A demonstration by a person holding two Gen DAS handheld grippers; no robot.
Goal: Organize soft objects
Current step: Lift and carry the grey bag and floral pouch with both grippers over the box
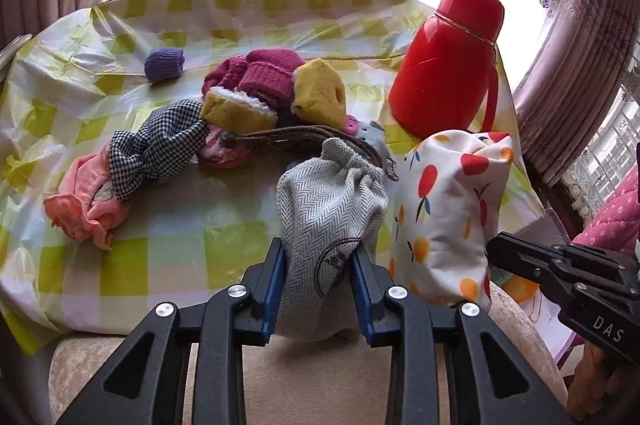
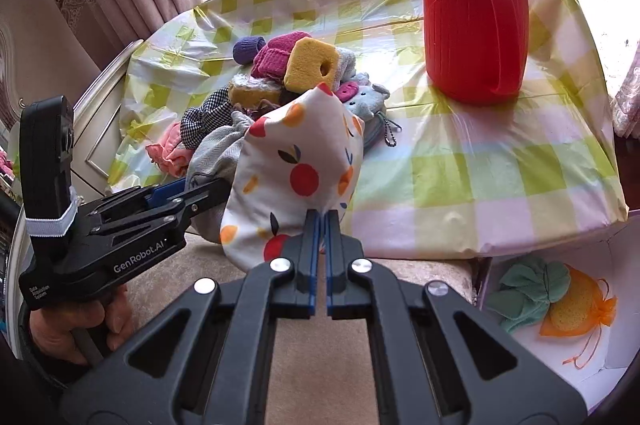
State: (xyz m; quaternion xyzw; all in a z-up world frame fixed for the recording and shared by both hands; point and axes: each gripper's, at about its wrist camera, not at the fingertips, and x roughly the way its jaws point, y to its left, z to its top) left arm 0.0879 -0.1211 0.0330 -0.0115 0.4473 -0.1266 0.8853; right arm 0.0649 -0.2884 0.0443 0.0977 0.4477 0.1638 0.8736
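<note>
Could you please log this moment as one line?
left claw: shut on grey pouch | right claw: shut on fruit-print bag

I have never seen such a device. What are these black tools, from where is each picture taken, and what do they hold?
They are two hand-held grippers, each with a camera looking along its fingers. One picture is from the left gripper, clamped on a grey pouch. The other is from the right gripper, pinching a fruit-print bag. On the checked tablecloth lie sponges, socks and cloths beside a red flask. A box lower right holds sorted soft things.
</note>
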